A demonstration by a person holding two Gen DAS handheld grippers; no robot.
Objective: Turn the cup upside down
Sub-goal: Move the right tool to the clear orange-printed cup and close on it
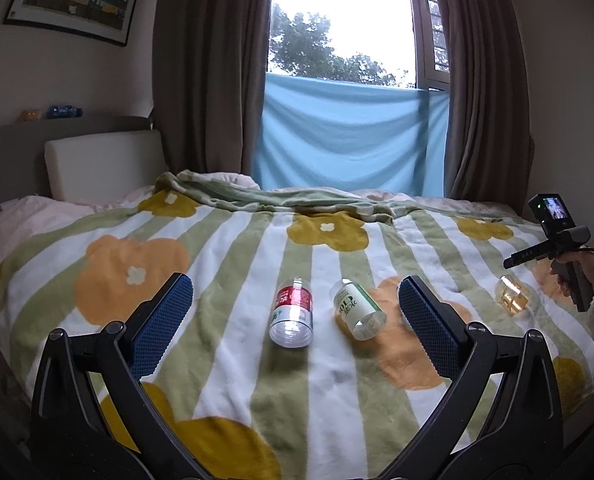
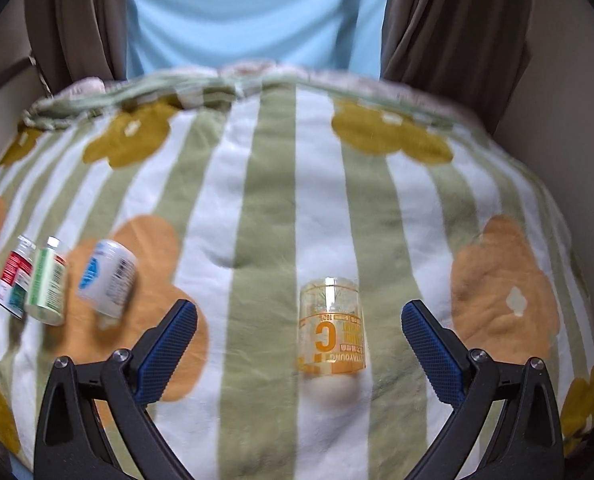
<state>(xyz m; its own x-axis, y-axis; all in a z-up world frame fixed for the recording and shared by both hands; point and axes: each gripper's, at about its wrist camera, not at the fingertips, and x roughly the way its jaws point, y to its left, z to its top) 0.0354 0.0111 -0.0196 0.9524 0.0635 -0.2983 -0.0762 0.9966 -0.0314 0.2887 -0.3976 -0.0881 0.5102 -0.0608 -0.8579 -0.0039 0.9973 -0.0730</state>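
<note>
Both grippers hang over the bed with their blue-padded fingers spread wide and nothing between them.

The right gripper [image 2: 299, 336] points down at the blanket [image 2: 265, 208], near its front edge. The yellow cup [image 2: 331, 326], a clear tumbler with an orange "C" printed on it, lies on a green stripe right between the two fingers. The lettering reads upside down from here. It sits closer to the right finger's side of the gap than the left, though neither pad [image 2: 431, 354] touches it; there is open blanket on both sides. The view is a little blurred, so I cannot tell for sure whether the cup stands on its rim or lies tipped over.

The left gripper [image 1: 295, 320] is spread just as wide, and it touches nothing. Between its fingers, further out on the blanket, lie two small containers on their sides: a red-labelled one [image 1: 292, 313] and, just beside it, a green-and-white one [image 1: 357, 309]. From this side the yellow cup [image 1: 512, 295] shows well off to the right, near the right edge of the bed, just in front of the person's hand [image 1: 577, 270] on the other gripper's handle.

In the right wrist view a white container with a blue label [image 2: 107, 278] lies near the other two containers, toward the left edge of the blanket, well apart from the cup.
</note>
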